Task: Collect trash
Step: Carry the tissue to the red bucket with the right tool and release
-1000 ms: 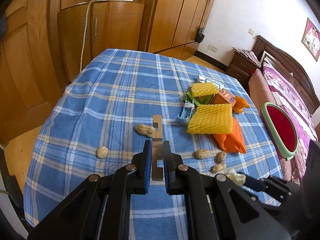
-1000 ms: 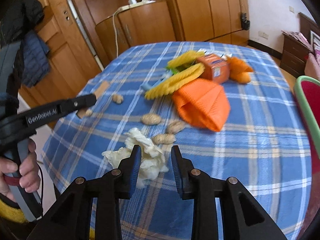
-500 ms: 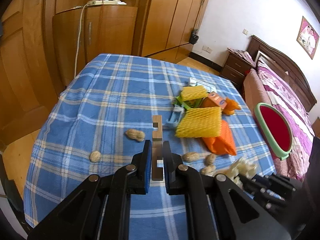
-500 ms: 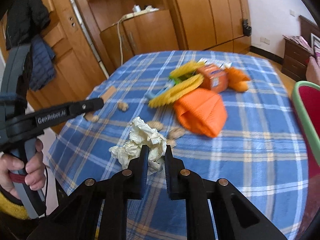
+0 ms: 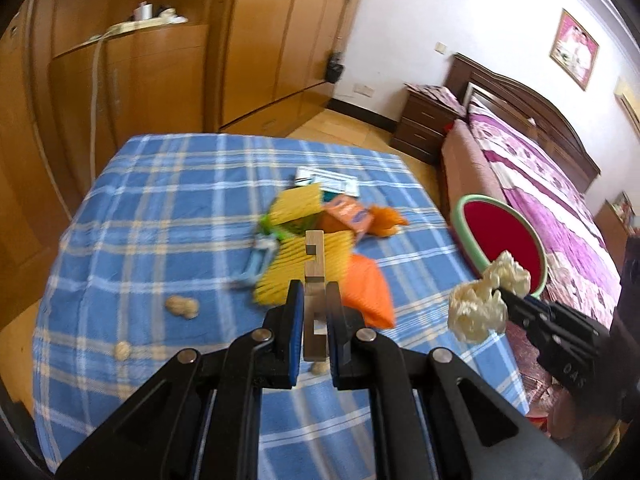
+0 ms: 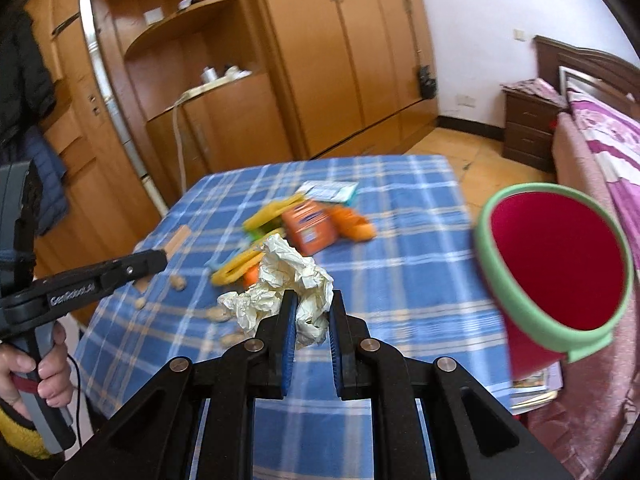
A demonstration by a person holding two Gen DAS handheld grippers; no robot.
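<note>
My right gripper (image 6: 311, 300) is shut on a crumpled white paper ball (image 6: 286, 280) and holds it in the air above the table's right side. The same paper ball (image 5: 486, 300) shows in the left wrist view, in front of a red bin with a green rim (image 5: 504, 244). The bin (image 6: 556, 268) stands off the table's right edge. My left gripper (image 5: 314, 292) is shut on a flat wooden piece (image 5: 314, 276), held above the table. Trash lies on the blue plaid tablecloth (image 5: 160, 208): yellow foam nets (image 5: 300, 268), orange bags (image 5: 366, 292), an orange carton (image 6: 308, 230), peanuts (image 5: 182, 306).
A light blue plastic piece (image 5: 260, 258) and a white leaflet (image 5: 328, 180) lie by the pile. Wooden wardrobes (image 6: 352, 52) stand behind the table. A bed (image 5: 560, 200) and a nightstand (image 5: 424, 120) are to the right, past the bin.
My right gripper shut on the paper ball, lifted it off the table and carried it right toward the bin. My left gripper rose and swung right, still holding the wooden piece.
</note>
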